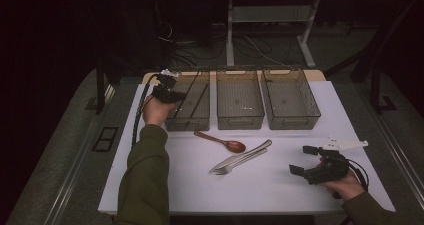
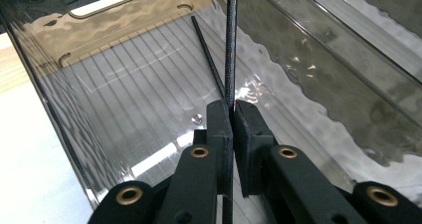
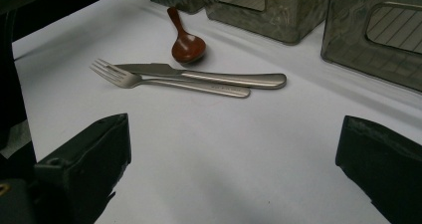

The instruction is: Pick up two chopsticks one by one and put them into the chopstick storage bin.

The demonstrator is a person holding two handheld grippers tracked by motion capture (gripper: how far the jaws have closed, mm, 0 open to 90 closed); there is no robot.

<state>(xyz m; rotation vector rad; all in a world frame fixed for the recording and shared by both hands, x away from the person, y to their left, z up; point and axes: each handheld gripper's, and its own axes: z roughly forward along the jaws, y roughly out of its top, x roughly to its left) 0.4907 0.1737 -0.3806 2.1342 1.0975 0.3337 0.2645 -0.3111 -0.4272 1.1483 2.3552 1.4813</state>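
Chopstick work, view by view. High view: left gripper sits upper left of frame, over the leftmost of three smoked clear bins along the far edge of the white table; two thin dark sticks show inside that bin. Red-brown spoon, knife and fork lie mid-frame on the table, well apart from the right gripper at lower right, whose jaws stand wide apart with nothing between them. Left gripper view: jaws are clamped together on a black chopstick, which runs straight up from the pads at centre to the top edge; pinch is partway along the shaft, since the stick also shows below the pads. A second chopstick lies on the ribbed bin floor just left of it, slanting toward the upper centre. Held stick looks matte, finely textured, very slim and straight. Judgement: light, stiff, thin enough to pivot or slip in flat pads, so a mid-shaft grip squarely across the pads is best. Right gripper view: open jaws at the lower corners, spoon, knife and fork in the upper centre, bins across the top.
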